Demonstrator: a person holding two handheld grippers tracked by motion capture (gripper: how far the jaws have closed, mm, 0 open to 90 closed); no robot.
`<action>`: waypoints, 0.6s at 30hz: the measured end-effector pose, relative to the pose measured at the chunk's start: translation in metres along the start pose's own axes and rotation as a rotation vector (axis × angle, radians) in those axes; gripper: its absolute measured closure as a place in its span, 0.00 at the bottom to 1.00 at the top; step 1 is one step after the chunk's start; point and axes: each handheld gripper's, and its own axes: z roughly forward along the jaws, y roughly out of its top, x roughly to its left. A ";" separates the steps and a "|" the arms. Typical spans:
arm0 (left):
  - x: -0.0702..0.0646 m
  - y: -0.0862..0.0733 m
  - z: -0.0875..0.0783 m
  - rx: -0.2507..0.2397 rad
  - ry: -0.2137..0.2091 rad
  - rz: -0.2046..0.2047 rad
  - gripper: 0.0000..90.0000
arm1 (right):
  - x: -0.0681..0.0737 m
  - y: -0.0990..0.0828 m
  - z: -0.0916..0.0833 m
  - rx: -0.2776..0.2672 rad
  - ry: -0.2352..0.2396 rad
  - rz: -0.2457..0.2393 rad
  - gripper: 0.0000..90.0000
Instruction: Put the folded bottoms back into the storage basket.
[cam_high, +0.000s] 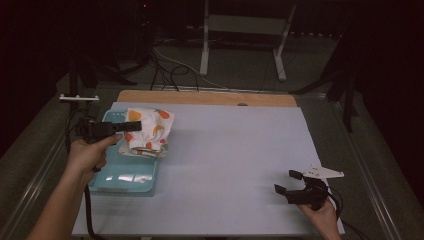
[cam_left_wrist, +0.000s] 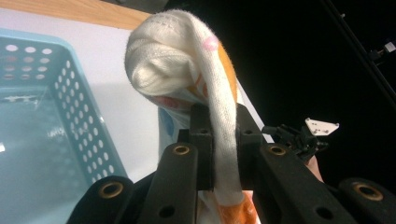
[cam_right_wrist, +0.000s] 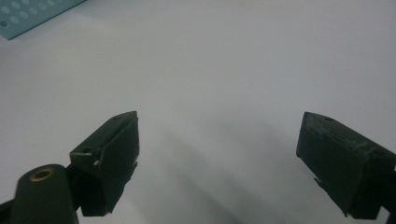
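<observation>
Left tongs (cam_high: 131, 126) clamped tight on a fold of a white cloth printed with orange fruit shapes (cam_high: 147, 131), held lifted at the right rim of the light blue perforated basket (cam_high: 122, 176); seen in the left gripper view, jaws closed with the white knit fabric (cam_left_wrist: 187, 60) pinched between them and bunched into a soft roll above, basket wall (cam_left_wrist: 79, 116) just to the left and lower. Cloth partly draped over the basket's right edge and partly over the pale bench (cam_high: 235, 165) beside it, most of the bundle hanging from the grip. Judged as the carrying step: cloth already picked up, on its way either into the basket or out onto the bench, direction not readable from this moment alone. Next move calls for keeping the pinch firm, since only a thin fold is caught, and for lifting the trailing lower part clear of the basket rim before swinging across, then lowering before letting go so the bundle does not snag on the wall. Far to the right of the basket, near the bench's front edge, right tongs (cam_high: 288, 183) spread wide and holding nothing, hovering low over bare bench surface (cam_right_wrist: 224, 70); free to steady or take a second corner of the cloth if needed.
</observation>
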 end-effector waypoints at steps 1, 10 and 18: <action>0.001 0.000 -0.002 -0.004 0.000 -0.002 0.92 | 0.000 0.000 0.000 0.001 0.000 0.001 0.15; 0.006 0.002 -0.019 -0.025 0.008 -0.019 0.92 | 0.000 0.000 0.000 0.000 -0.001 -0.001 0.15; 0.017 -0.002 -0.030 -0.035 0.027 -0.038 0.92 | 0.001 0.000 0.001 0.003 -0.001 -0.007 0.15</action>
